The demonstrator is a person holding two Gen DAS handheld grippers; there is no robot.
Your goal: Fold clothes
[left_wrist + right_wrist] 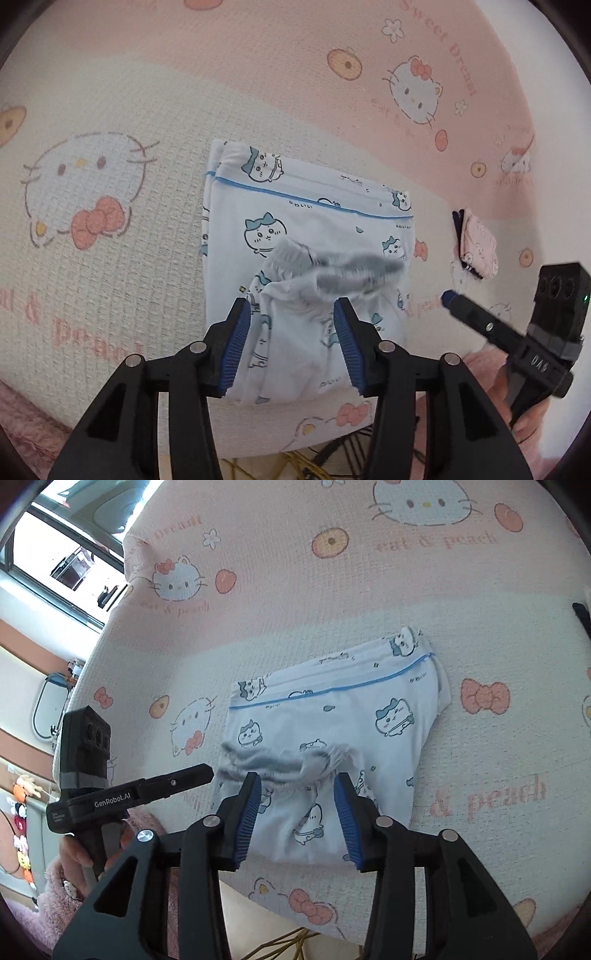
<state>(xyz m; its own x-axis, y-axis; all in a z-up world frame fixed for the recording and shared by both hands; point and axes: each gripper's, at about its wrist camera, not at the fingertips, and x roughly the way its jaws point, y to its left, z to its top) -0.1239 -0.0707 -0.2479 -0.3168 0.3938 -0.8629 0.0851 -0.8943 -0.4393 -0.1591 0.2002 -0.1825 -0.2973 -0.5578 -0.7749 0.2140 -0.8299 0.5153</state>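
Note:
A pale blue pair of shorts (295, 229) with cartoon cat prints and a blue piping line lies partly folded on the pink and cream Hello Kitty blanket (110, 221). Its gathered waistband (332, 266) is in motion, blurred, above the near part. My left gripper (291, 314) is open just above the near edge of the shorts, holding nothing. My right gripper (297, 788) is open over the same near edge (306, 819). Each gripper shows in the other's view: the right one (450, 295), the left one (207, 770).
A small folded pink and dark garment (476, 243) lies on the blanket to the right of the shorts. The blanket's near edge (332, 923) drops off just below the grippers. A window (62, 554) and hanging toys (22, 834) are at the left.

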